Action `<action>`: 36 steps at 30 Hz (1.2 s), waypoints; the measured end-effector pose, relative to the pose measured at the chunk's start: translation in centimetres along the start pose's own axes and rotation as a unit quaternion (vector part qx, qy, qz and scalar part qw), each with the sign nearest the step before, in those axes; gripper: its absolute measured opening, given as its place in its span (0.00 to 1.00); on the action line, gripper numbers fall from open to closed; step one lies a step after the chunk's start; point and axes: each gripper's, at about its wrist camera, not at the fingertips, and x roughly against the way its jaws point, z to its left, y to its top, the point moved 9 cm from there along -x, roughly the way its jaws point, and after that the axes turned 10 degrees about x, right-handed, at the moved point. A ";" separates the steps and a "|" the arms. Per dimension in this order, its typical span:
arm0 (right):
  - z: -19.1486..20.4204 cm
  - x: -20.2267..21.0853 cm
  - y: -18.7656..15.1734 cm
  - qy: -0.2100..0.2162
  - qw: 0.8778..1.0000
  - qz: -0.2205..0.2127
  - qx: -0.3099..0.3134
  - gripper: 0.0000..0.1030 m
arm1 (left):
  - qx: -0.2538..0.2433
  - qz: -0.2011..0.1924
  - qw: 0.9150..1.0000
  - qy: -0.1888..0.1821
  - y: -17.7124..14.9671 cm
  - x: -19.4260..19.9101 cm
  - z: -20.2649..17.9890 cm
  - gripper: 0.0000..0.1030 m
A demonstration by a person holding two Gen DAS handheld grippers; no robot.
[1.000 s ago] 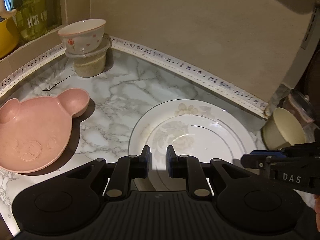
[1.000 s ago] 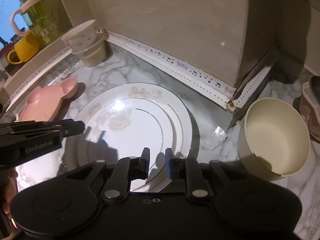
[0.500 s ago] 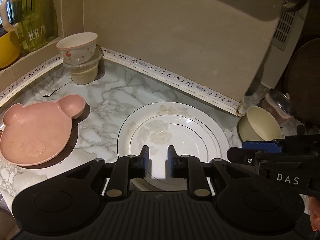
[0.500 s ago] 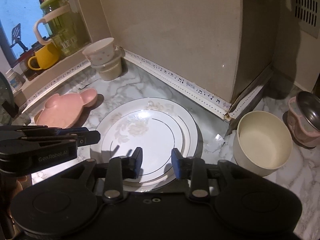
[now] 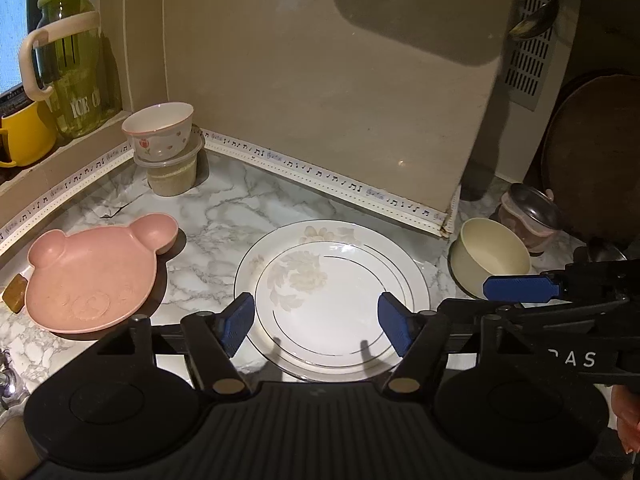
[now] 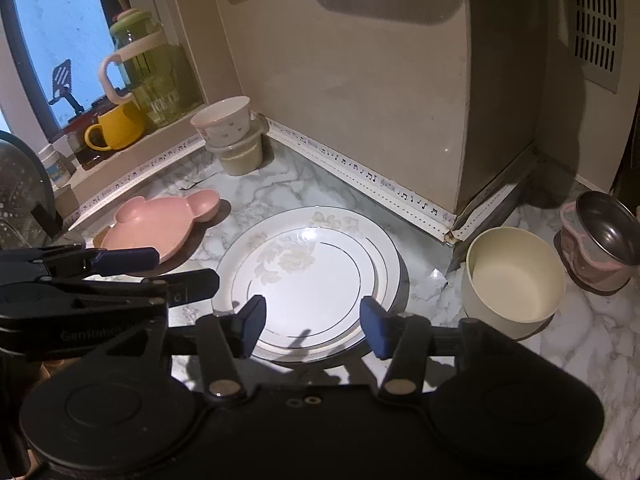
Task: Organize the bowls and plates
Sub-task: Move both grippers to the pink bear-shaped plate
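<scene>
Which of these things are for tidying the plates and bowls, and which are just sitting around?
For the job:
white flowered plates, stacked
pink bear plate
cream bowl
small flowered bowl
left tongs and right tongs, both open

Just sitting around:
green jug
yellow mug
plastic tub under the small bowl

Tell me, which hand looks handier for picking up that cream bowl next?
Probably the right. The cream bowl sits just right of the right gripper, whose jaws have just opened, empty. The left gripper, also empty, is nearer the pink bear plate.
</scene>
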 end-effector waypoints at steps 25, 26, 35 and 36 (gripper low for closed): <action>5.9 0.6 3.5 0.046 0.996 -0.028 0.066 0.99 | 0.056 -0.027 0.998 0.032 1.4 4.1 6.4 0.85; 6.2 0.2 3.9 0.046 0.996 -0.027 0.069 0.99 | 0.054 -0.030 0.997 0.041 1.5 4.1 7.0 0.88; 8.2 -4.6 6.2 0.057 0.996 -0.012 0.073 0.99 | 0.078 -0.039 0.993 0.083 2.7 3.8 13.5 0.99; 8.3 -5.2 6.5 0.058 0.996 -0.009 0.071 0.99 | 0.087 -0.038 0.992 0.086 2.8 3.6 14.4 0.99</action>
